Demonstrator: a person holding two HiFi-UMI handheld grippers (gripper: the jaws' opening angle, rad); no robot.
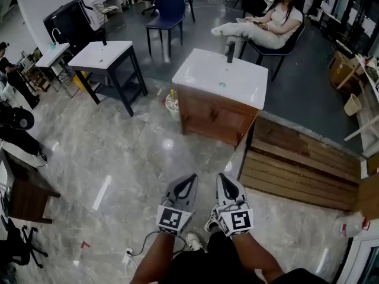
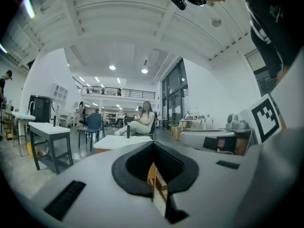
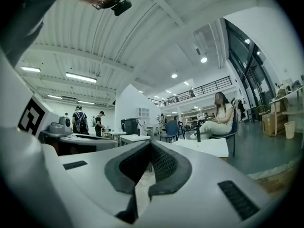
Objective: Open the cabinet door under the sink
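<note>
Left tool (image 1: 190, 177): jaws closed tip to tip and holding nothing. In the left gripper view only a thin slit shows behind the pads (image 2: 167, 161), with brown wood visible through it.
Right tool (image 1: 220, 176): jaws fully closed and also empty. In the right gripper view the pads (image 3: 164, 163) meet at the front.
The two tools are side by side and near each other, both pointing to 12 o'clock in the head view and held level. The marker cubes (image 1: 172, 219) sit at their rear ends, over the person's forearms.
Below the tools is the floor (image 1: 118, 152), glossy grey marble with glare streaks.

Cabinet (image 1: 213, 120): at 12 o'clock from the tools and well apart from them. It is brown wood, its front faces the tools, and it looks closed.
Sink (image 1: 222, 78): white, and sits on top of the cabinet. A dark faucet (image 1: 230, 52) stands at its far edge.
A bottle (image 1: 172, 102) stands on the floor, touching or just beside the cabinet's left corner.
At 2 o'clock a low platform (image 1: 296, 164) of wood planks lies just beside the cabinet's right side.
At 10 o'clock a second white sink sits on a dark stand (image 1: 109, 58).
At 12 o'clock, beyond the cabinet, there is a seated person (image 1: 266, 28). A blue chair (image 1: 167, 10) is at 11 o'clock.
</note>
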